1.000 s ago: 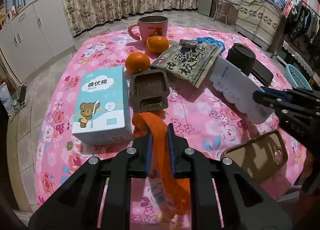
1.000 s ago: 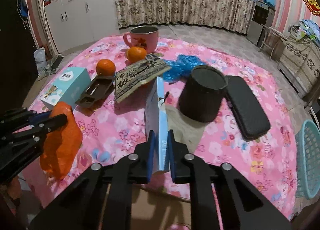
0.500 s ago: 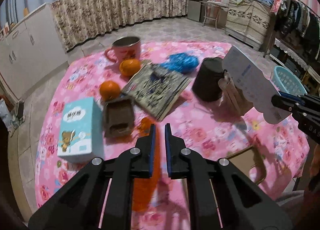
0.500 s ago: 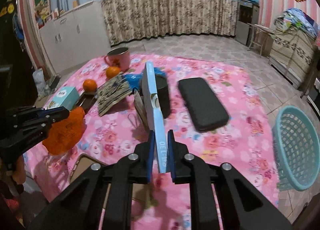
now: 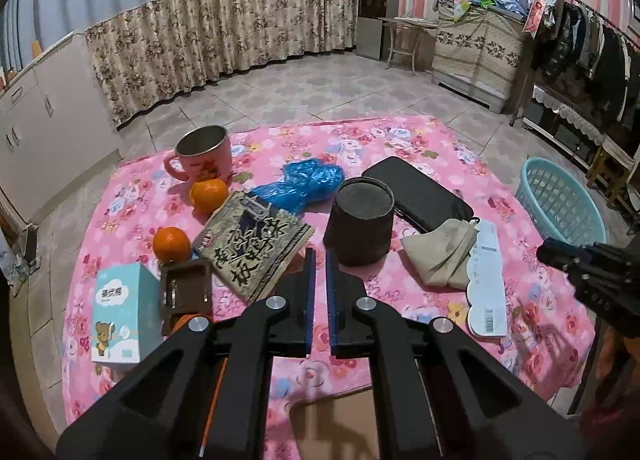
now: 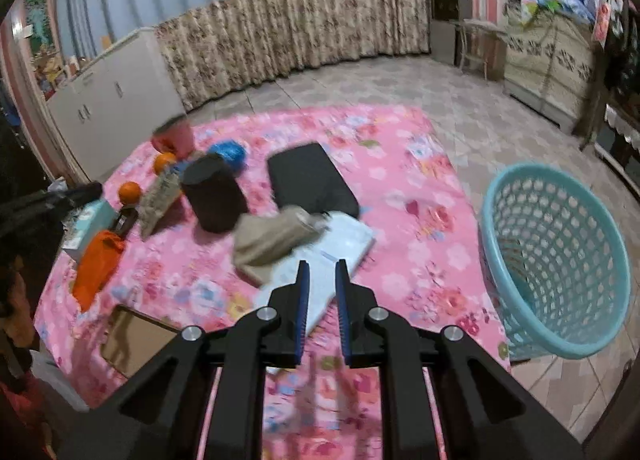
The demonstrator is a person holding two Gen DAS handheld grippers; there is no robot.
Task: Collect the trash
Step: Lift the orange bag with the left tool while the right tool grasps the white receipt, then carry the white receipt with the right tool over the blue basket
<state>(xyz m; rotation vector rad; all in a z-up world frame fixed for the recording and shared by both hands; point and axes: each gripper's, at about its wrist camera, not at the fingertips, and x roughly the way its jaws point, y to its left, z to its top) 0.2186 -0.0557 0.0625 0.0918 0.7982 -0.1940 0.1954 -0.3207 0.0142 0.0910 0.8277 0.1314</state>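
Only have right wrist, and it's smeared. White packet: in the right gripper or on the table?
Observer: Left wrist view shows the white packet lying on the pink cloth, with a clear gap to the right gripper.
Operator: Left one is a blur here. Jaws?
Observer: The left gripper is all but shut, with nothing visible between its tips. The orange bag shows only as a sliver under its body.
Operator: Which face of the packet is up?
Observer: The printed one, with a barcode at its near end.
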